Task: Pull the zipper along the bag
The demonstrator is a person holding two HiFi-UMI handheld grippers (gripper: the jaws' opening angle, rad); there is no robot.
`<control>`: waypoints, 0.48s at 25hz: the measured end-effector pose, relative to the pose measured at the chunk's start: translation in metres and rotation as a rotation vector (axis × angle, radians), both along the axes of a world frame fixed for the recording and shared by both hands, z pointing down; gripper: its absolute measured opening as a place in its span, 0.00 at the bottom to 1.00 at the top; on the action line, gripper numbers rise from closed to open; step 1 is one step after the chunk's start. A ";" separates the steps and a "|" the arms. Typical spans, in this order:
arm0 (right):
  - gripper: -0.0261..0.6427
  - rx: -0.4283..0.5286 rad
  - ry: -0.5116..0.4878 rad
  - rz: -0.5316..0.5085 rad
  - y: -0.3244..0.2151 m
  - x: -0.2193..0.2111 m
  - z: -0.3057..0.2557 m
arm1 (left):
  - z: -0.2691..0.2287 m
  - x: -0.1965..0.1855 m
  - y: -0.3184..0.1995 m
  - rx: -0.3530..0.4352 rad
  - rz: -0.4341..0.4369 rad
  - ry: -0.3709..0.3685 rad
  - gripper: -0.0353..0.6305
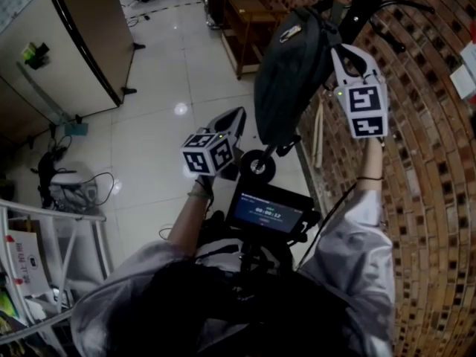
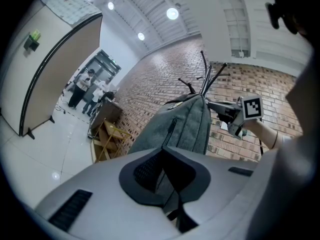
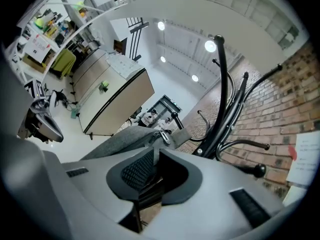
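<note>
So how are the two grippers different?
The left gripper sits low on the bag; the right gripper is high, near its top. The left gripper pinches bag cloth; the right gripper pinches the zipper pull. Both are shut on the same bag.

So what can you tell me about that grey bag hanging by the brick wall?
The bag is dark grey, of woven-looking fabric, and hangs upright from a black metal stand beside the brick wall. A dark zip line runs up its face, and a metal zipper pull sits at its top edge. The left gripper pinches the fabric low down. The right gripper seems to grip the zipper pull by its grey tab.
</note>
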State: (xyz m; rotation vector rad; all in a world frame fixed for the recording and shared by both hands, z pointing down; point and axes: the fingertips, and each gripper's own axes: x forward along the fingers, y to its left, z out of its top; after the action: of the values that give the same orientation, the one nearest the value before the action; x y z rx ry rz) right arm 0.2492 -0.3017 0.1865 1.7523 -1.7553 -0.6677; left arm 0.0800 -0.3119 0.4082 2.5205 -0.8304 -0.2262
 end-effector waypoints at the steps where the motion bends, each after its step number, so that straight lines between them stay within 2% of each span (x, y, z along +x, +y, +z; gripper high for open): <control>1: 0.11 0.002 -0.026 -0.007 0.004 0.000 0.004 | 0.000 0.000 0.001 0.000 0.001 -0.001 0.06; 5: 0.11 -0.006 -0.159 -0.030 0.019 -0.001 0.033 | -0.002 0.003 0.008 0.004 0.006 -0.008 0.06; 12: 0.11 -0.070 -0.491 -0.044 0.051 -0.006 0.122 | -0.001 0.012 0.030 0.014 0.017 -0.033 0.06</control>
State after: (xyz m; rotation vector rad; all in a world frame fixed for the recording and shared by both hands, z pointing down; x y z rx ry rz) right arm 0.2428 -0.2508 0.3085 1.9474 -2.1094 -0.1915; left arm 0.0918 -0.2818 0.4076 2.5500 -0.8223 -0.1853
